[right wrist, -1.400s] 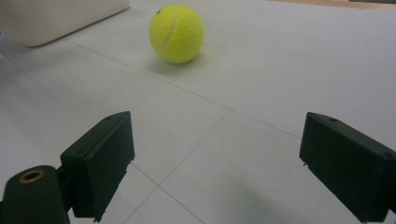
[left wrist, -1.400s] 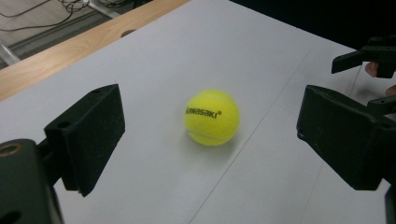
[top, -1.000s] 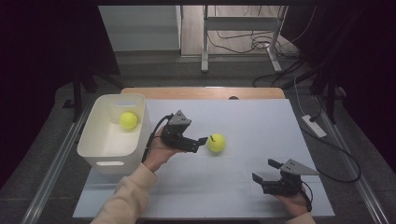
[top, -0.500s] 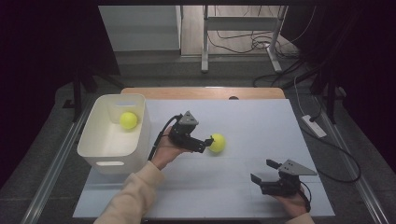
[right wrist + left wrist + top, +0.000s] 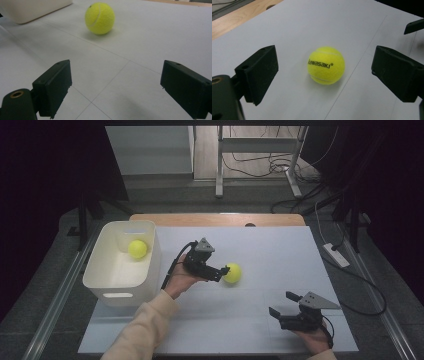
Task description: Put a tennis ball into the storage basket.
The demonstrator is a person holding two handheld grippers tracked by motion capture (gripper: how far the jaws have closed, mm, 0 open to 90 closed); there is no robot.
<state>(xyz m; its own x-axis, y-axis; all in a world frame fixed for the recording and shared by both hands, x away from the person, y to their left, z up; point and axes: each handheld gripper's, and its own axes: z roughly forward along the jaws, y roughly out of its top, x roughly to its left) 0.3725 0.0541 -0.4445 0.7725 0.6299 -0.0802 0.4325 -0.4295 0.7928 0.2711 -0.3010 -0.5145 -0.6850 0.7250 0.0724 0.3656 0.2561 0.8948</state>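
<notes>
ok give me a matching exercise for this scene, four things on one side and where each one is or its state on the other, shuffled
Things:
1. tennis ball with black lettering
2. second tennis ball
3. left gripper
4. right gripper

Places or states:
A. inside the white bin
B. open, near the front right of the table, nothing between its jaws
C. lying on the white table top, untouched
D. open, jaws either side of a ball without touching it

Pairs: 1-C, 2-A, 3-D, 4-B
</notes>
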